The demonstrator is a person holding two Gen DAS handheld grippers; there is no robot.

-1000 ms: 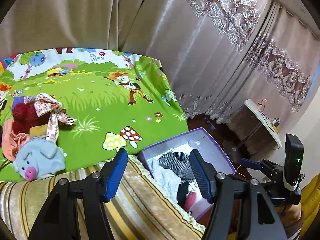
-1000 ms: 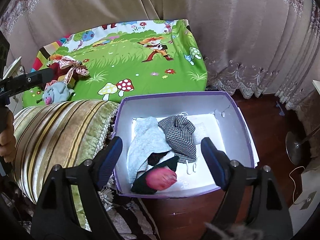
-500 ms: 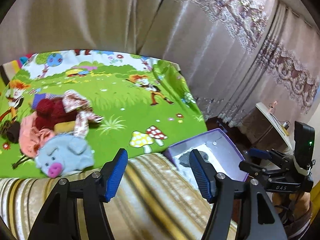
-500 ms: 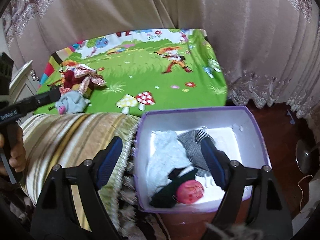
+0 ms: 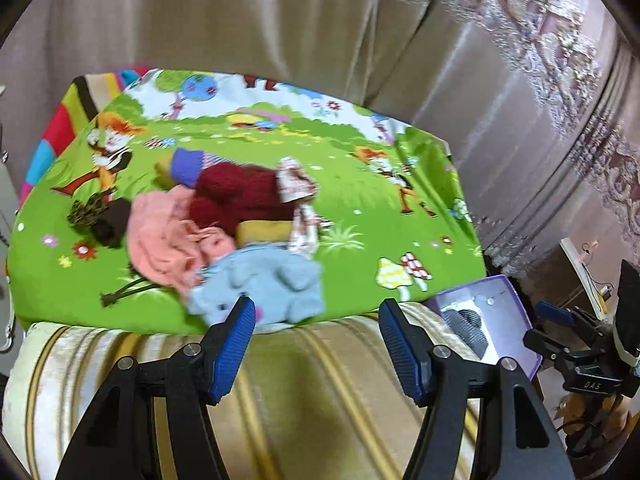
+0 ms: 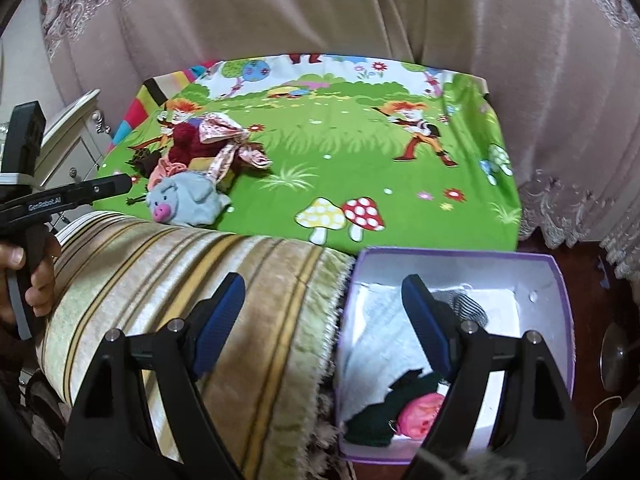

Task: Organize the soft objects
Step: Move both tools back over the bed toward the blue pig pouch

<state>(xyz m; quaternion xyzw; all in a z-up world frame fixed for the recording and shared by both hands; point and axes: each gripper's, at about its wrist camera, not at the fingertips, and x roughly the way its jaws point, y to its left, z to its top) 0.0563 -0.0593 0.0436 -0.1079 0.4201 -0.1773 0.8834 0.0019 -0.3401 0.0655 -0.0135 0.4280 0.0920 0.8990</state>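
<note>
A pile of soft things lies on the green cartoon sheet (image 5: 360, 184): a grey plush pig (image 5: 264, 286) (image 6: 186, 196), a pink cloth (image 5: 160, 240), a dark red knit (image 5: 240, 196) and a patterned ribbon (image 5: 298, 184) (image 6: 228, 148). My left gripper (image 5: 316, 324) is open and empty, just short of the pig, above a striped cushion (image 5: 312, 392). My right gripper (image 6: 320, 312) is open and empty over the cushion's edge and a purple box (image 6: 560, 280). The box holds a pale cloth (image 6: 380, 344), a checked cloth (image 6: 468, 308), a dark green piece (image 6: 384, 412) and a pink ball (image 6: 420, 420).
Heavy curtains (image 5: 280, 20) hang behind the bed. A white drawer unit (image 6: 72, 128) stands at the left. A person's hand (image 6: 28, 276) holds the left gripper's handle. The box sits on a dark wooden floor (image 6: 584, 248), with a fan base (image 6: 620, 356) at the right.
Both views have swung left. The soft pile and pig now sit centred ahead of my left gripper, and the purple box has slid to the right in both views. Both jaws stay equally wide.
</note>
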